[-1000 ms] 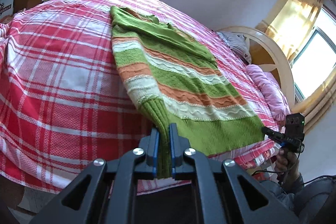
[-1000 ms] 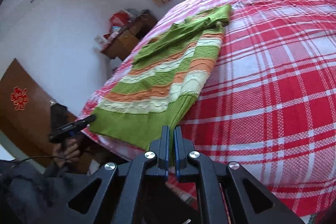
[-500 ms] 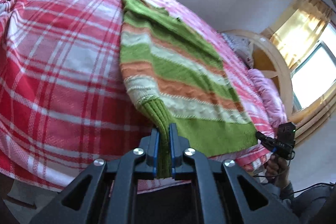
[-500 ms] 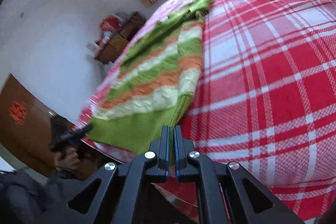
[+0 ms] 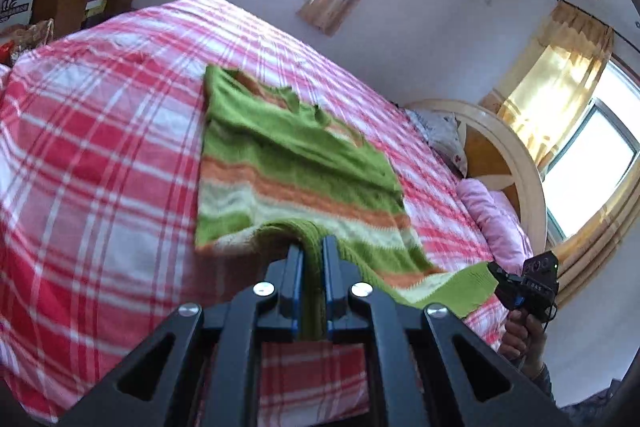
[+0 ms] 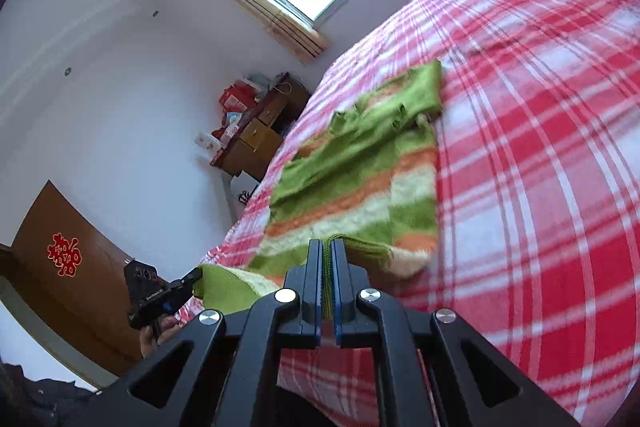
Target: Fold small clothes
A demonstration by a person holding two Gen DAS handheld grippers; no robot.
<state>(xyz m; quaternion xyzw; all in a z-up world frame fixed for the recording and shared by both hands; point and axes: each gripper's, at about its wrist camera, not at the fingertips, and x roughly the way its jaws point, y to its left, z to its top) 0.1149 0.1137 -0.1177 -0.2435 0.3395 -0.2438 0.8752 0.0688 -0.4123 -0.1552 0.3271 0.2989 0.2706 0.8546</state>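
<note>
Since a second ago, the hem of the striped sweater [image 5: 296, 163] has come up off the plaid bedspread [image 5: 100, 163] and travelled toward the collar; the lower body now bows over itself, mid-fold.

Left gripper [image 5: 311, 259]: jaws narrow, pinching one ribbed hem corner. Right gripper [image 6: 327, 259]: likewise clamped on the other corner. Upper half of the sweater lies flat on the bed, sleeves folded in.

Risks, as judged: knit is thick and stretchy; unequal pull could skew the fold, or drag the flat half and undo the sleeves. A slipped corner would drop the hem short.

Containers: none clearly seen; a wooden cabinet [image 6: 256, 143] stands by the wall, clutter on top indistinct.
</note>
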